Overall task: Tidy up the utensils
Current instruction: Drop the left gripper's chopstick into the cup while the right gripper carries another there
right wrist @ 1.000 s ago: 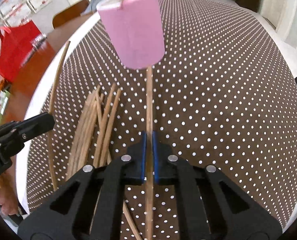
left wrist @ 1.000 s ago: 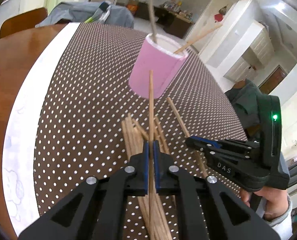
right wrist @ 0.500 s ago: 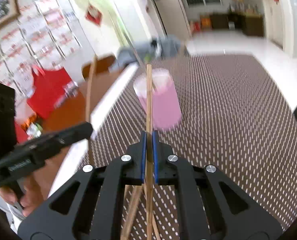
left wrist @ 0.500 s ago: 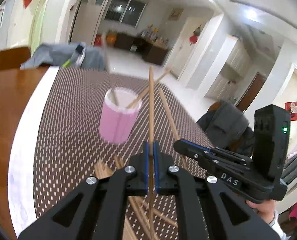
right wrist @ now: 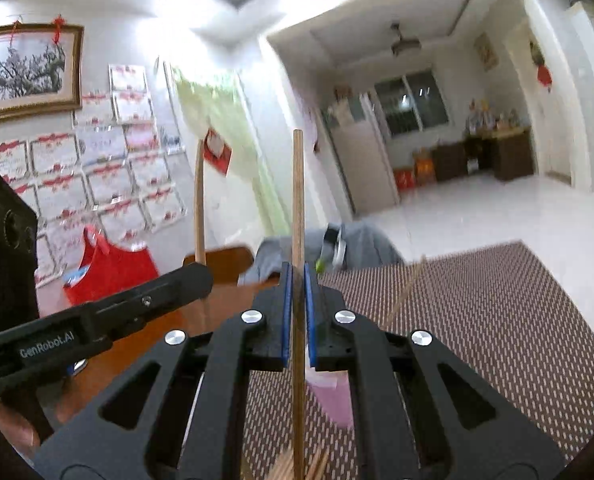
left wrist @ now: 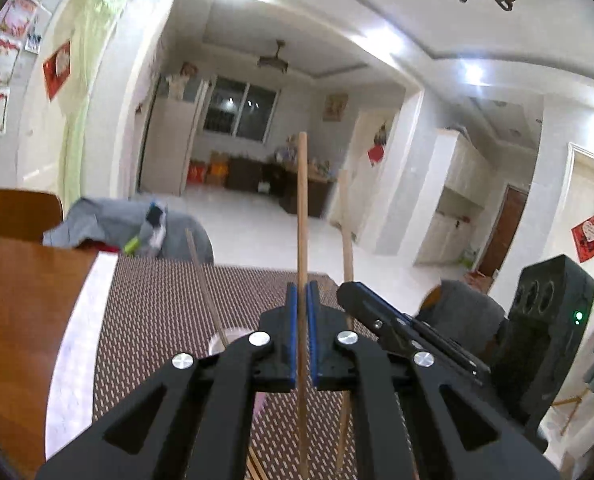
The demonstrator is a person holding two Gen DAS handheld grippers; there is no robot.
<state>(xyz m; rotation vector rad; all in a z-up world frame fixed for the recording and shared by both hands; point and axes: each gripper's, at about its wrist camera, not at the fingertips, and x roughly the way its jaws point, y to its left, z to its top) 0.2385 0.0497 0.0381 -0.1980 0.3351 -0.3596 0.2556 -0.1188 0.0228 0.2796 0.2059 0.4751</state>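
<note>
"GenRobot.AI" stands in white on the left gripper (right wrist: 195, 280) body.

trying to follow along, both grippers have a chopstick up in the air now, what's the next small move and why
Probably tip the left gripper down so its chopstick aims at the pink cup. Each gripper is shut on one chopstick, the right gripper with its own, both raised and pointing out across the room, while the cup sits low, mostly hidden behind the fingers, already holding sticks.

The right gripper (right wrist: 295, 312) clamped one upright chopstick (right wrist: 297, 200). The left gripper (right wrist: 193, 280), at the left, held another chopstick (right wrist: 199, 200). A pink cup (right wrist: 333, 400) stood beneath on the dotted tablecloth (right wrist: 477, 320).
</note>
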